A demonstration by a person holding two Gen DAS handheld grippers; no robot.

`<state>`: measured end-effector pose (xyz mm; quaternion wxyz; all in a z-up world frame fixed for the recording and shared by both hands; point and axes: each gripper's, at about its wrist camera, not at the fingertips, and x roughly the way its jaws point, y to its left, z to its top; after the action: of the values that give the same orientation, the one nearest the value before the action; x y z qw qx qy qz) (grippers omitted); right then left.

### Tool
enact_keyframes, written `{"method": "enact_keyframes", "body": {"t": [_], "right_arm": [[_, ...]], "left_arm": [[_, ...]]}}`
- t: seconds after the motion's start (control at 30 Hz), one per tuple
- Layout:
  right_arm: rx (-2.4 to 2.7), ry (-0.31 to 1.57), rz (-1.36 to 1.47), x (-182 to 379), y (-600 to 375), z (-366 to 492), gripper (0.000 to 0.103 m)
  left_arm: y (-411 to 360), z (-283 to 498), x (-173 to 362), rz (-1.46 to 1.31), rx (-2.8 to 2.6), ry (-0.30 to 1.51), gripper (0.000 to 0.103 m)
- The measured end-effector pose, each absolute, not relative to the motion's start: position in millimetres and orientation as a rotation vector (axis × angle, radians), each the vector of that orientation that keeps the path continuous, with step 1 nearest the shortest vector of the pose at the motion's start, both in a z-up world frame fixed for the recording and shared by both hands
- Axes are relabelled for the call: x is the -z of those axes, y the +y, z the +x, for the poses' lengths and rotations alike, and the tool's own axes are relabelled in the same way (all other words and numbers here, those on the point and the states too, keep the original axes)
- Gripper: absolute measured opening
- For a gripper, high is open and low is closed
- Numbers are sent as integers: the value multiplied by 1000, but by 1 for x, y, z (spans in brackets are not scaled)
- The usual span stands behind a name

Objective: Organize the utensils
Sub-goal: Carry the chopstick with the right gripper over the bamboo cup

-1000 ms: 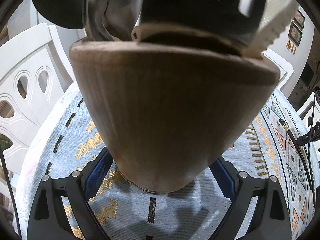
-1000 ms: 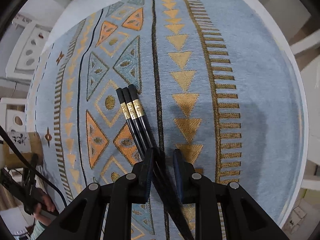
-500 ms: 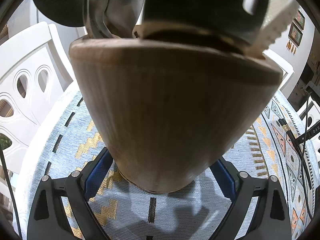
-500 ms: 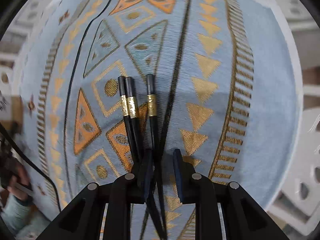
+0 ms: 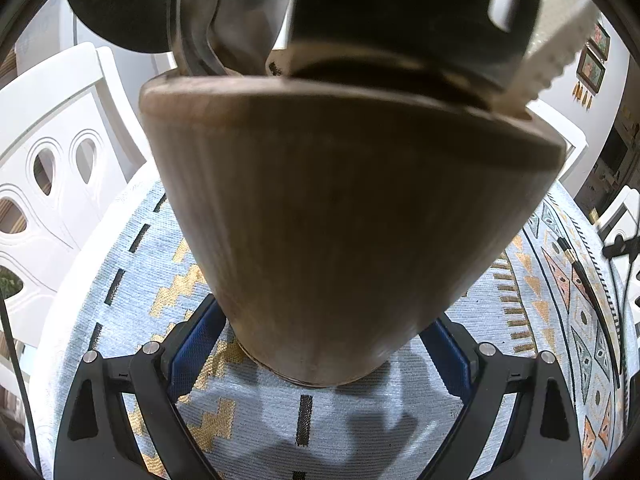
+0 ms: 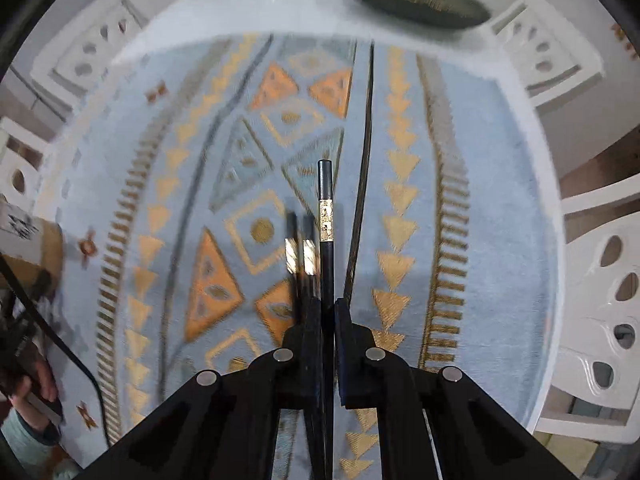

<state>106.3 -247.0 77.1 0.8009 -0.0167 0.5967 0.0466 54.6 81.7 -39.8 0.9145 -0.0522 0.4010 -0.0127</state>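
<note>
A brown wooden utensil holder (image 5: 352, 220) stands on the patterned blue cloth, and my left gripper (image 5: 320, 336) is shut on its base with blue pads (image 5: 192, 344) on either side. A black slotted spatula (image 5: 412, 12), a metal spoon (image 5: 248, 12) and a white serrated tool (image 5: 552, 52) stick out of it. My right gripper (image 6: 329, 312) is shut on one black chopstick (image 6: 325, 200) with a gold band, raised off the cloth. Two more chopsticks (image 6: 300, 252) lie blurred beneath it, to its left.
The blue cloth (image 6: 480, 160) covers a white table ringed by white chairs (image 6: 600, 280). A dark bowl (image 6: 412, 0) sits at the far edge. A person's hand (image 6: 32, 384) and a black cable (image 6: 72, 360) are at the left edge.
My right gripper closed on a single chopstick and lifted it away from the other two, tilting up so the far bowl comes into view. The left gripper and holder stayed put.
</note>
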Motion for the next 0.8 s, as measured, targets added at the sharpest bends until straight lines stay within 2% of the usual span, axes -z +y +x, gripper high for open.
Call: {"method": "enact_keyframes", "body": {"t": [0.3,0.6,0.8], "right_arm": [[-164,924,62,-181,-222,66,6],[-339,515,169,-304,-144,45,6],[-432,364,245,-337,-70,47,6]], "left_arm": [[82,55,40,-108,26,826,94],[81,54,41,-107,25,825,94],[82,53,40,-113,27,825,94]]}}
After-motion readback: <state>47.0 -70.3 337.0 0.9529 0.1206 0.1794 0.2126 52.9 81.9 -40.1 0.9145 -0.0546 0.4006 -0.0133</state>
